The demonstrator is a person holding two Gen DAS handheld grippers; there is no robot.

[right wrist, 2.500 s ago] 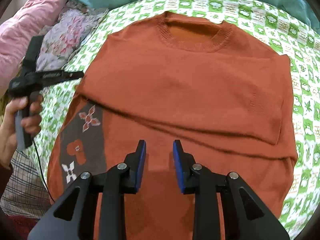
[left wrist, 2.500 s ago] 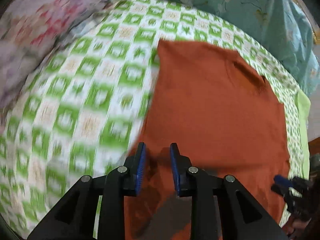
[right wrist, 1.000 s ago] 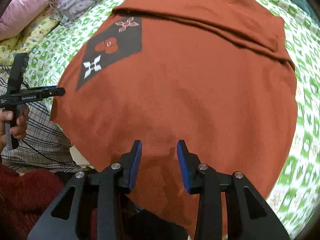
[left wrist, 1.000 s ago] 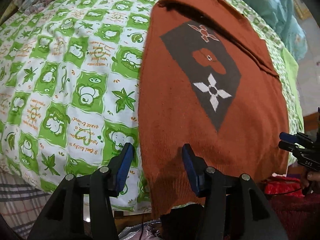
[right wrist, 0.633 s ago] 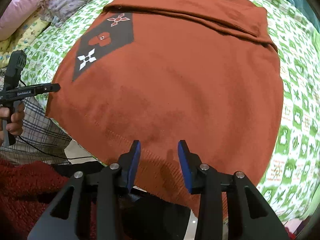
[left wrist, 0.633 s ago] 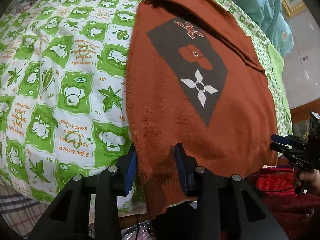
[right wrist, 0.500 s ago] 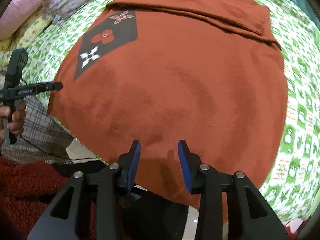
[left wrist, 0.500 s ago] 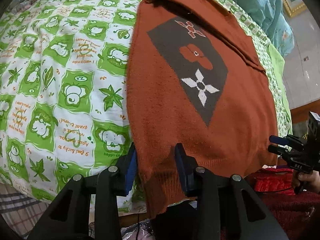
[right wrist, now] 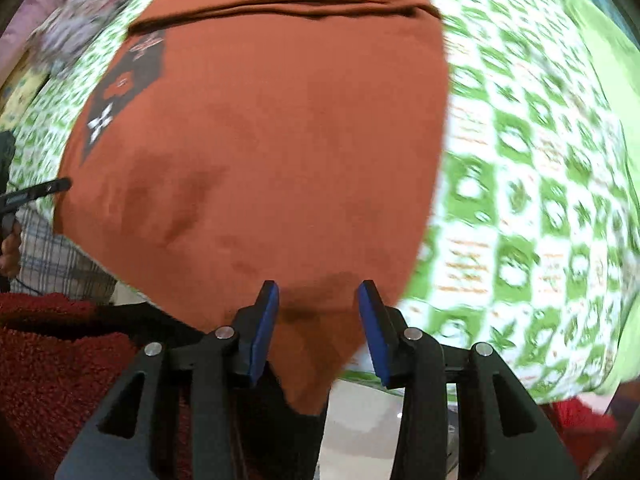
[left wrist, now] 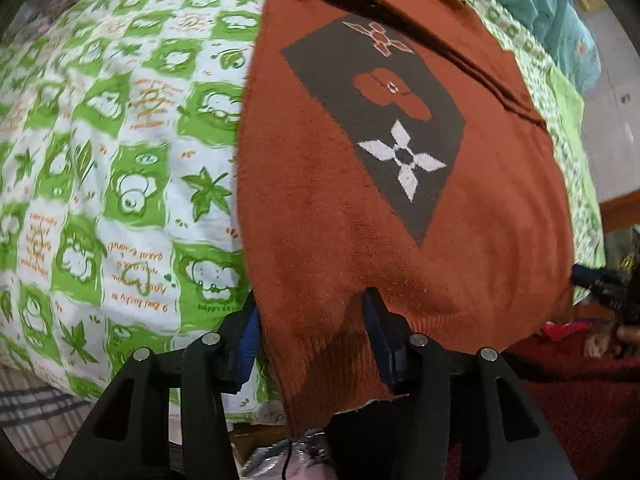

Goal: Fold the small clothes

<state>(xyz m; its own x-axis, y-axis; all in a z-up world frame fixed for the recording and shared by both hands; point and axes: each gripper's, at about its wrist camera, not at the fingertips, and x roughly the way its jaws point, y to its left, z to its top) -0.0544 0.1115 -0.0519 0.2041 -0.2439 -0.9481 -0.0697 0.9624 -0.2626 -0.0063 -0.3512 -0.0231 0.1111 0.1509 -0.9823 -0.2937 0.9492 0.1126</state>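
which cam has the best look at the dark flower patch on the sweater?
Left wrist: the dark flower patch sits central and sharp on the sweater. Right wrist shows it small, blurred, at the left edge.

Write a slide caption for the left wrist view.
Left gripper, jaws opening, straddles the hem corner of a rust-orange sweater on a green-checked bedsheet.

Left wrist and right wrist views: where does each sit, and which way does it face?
Left wrist: on the left claw, facing steeply down at the sweater hem's corner; jaws opening.
Right wrist: on the right claw, facing down at the hem's other corner; jaws opening.
Shared: sweater, its dark patch, green bedsheet.
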